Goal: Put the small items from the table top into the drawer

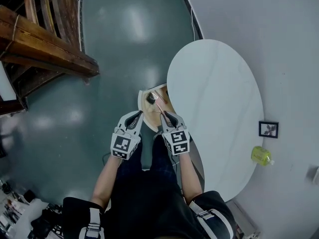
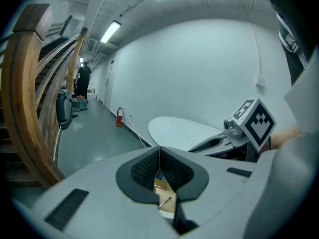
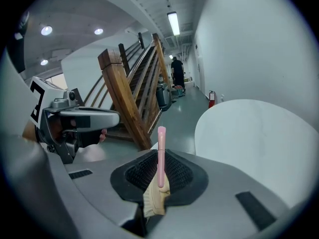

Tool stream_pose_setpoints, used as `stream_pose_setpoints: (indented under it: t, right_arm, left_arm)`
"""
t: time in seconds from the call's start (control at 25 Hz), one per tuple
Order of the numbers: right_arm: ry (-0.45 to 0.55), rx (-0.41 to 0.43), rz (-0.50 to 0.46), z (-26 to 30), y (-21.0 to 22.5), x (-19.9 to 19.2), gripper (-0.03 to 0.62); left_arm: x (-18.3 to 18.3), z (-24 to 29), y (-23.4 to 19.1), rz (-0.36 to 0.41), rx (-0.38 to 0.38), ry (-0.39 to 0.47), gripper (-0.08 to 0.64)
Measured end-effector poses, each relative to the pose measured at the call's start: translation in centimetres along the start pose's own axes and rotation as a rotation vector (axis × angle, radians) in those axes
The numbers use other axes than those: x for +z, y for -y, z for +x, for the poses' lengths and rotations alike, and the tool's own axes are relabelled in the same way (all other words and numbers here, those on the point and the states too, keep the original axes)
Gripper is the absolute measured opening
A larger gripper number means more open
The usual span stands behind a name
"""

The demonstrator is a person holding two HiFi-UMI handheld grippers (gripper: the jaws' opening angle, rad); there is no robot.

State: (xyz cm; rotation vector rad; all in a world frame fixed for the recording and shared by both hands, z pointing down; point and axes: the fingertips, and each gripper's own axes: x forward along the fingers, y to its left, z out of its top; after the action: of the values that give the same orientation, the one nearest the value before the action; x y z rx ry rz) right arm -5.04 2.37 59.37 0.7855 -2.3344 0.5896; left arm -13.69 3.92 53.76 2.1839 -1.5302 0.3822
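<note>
My right gripper [image 1: 166,114] [image 3: 160,172] is shut on a thin pink pen [image 3: 161,153] that sticks out past its pads. In the head view the pen [image 1: 160,108] points over the open drawer [image 1: 141,101] at the left edge of the white oval table [image 1: 214,113]. The beige drawer floor holds a dark item [image 1: 151,97] and other small things. My left gripper [image 1: 136,115] [image 2: 159,159] hangs beside the right one, just short of the drawer. Its jaws are shut with nothing between them. Below its pads, part of the drawer [image 2: 167,201] shows.
A wooden staircase [image 1: 45,44] [image 3: 129,93] stands to the left across the grey floor. Right of the table, by the wall, are a small framed picture [image 1: 268,129] and a yellow-green bottle [image 1: 261,156]. A person [image 2: 82,78] stands far down the corridor.
</note>
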Motion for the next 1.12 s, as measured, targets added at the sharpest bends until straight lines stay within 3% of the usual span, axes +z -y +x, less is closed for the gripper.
stream_pose_setpoints:
  t: [0.32,0.68,1.12]
  right_arm:
    - [-0.072,0.005,0.054,2.6,0.5,-5.4,0.064]
    - [-0.139,0.005,0.118,5.4,1.3,-11.0,0.064]
    - [-0.16,0.008,0.092,8.7,2.0,-11.5,0.064]
  left_arm:
    - [-6.3,1.7,-0.3,-0.042,-0.034,-0.077,0.02]
    - [-10.6,4.6,-0.4,-0.068,-0.074,-0.125,0.02]
    - [-11.7,4.5,-1.8,-0.094,-0.05,-0.133,0.02]
